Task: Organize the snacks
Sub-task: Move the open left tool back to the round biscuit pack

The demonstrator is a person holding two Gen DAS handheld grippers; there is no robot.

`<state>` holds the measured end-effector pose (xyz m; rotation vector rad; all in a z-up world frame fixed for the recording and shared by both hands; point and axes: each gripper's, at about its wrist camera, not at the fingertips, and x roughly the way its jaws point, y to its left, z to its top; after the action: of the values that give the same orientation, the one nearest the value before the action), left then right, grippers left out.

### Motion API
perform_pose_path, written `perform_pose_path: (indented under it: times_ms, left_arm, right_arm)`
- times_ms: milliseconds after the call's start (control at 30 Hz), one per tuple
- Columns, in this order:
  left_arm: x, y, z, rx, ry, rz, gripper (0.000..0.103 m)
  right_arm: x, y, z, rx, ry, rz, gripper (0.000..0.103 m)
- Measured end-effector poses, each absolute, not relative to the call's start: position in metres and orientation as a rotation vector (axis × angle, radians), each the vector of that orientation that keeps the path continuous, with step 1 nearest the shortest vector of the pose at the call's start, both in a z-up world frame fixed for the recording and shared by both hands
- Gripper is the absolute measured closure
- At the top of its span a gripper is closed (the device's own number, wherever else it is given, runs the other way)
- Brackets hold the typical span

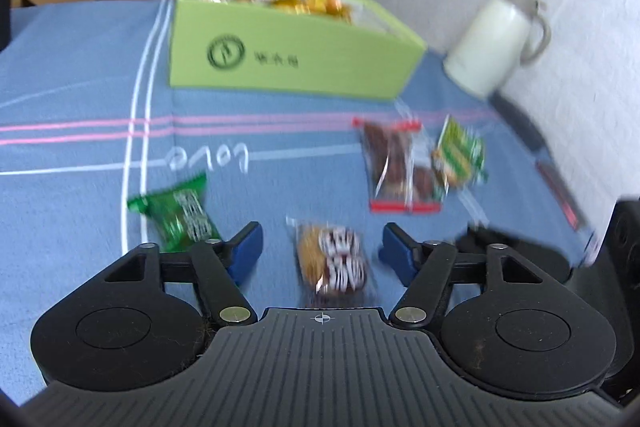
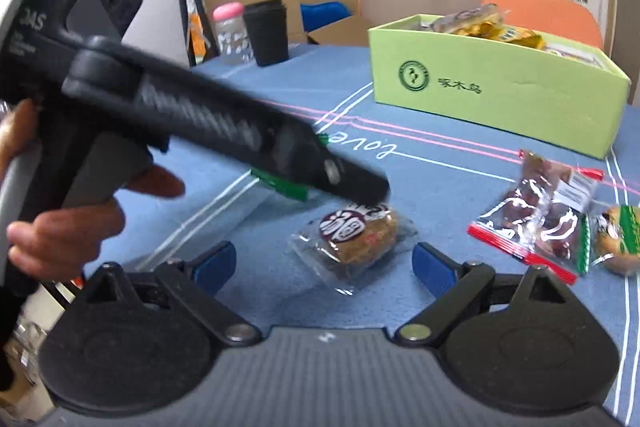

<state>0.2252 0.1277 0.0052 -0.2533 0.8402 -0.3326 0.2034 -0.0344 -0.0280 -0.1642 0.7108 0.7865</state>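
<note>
Four wrapped snacks lie on the blue cloth [image 1: 80, 75] in the left wrist view: a round cookie pack [image 1: 332, 261] between the spread jaws of the left gripper [image 1: 320, 247], untouched; the green box [image 1: 288, 59] sits upper centre

In the right wrist view the right gripper [image 2: 324, 263] gapes empty around the same pack [image 2: 356, 237] at centre
</note>
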Motion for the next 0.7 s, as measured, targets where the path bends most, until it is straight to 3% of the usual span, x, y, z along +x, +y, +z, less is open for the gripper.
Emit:
perform_pose_path:
  times_ms: [100, 167, 233, 333, 433, 700]
  left_arm:
    - [0.223, 0.122, -0.004, -0.253, 0.872, -0.337, 0.070]
    - [0.225, 0.120, -0.010, -0.276, 0.887, -0.358, 0.073]
    - [0.227, 0.116, -0.012, -0.282, 0.892, -0.354, 0.076]
    - [0.223, 0.110, -0.012, -0.279, 0.899, -0.366, 0.077]
    - [0.219, 0.106, -0.011, -0.282, 0.905, -0.395, 0.076]
    - [0.213, 0.105, -0.009, -0.284, 0.889, -0.380, 0.055]
  right_arm:
    - [0.200, -0.030, -0.033, -0.174, 0.694, 0.771, 0.009]
    - [0.195, -0.027, -0.034, -0.187, 0.683, 0.752, 0.009]
    - [0.196, -0.027, -0.036, -0.171, 0.686, 0.736, 0.001]
    - [0.191, -0.025, -0.038, -0.194, 0.666, 0.722, 0.001]
    - [0.188, -0.028, -0.038, -0.214, 0.663, 0.744, 0.001]
    - [0.184, -0.036, -0.036, -0.186, 0.680, 0.714, 0.001]
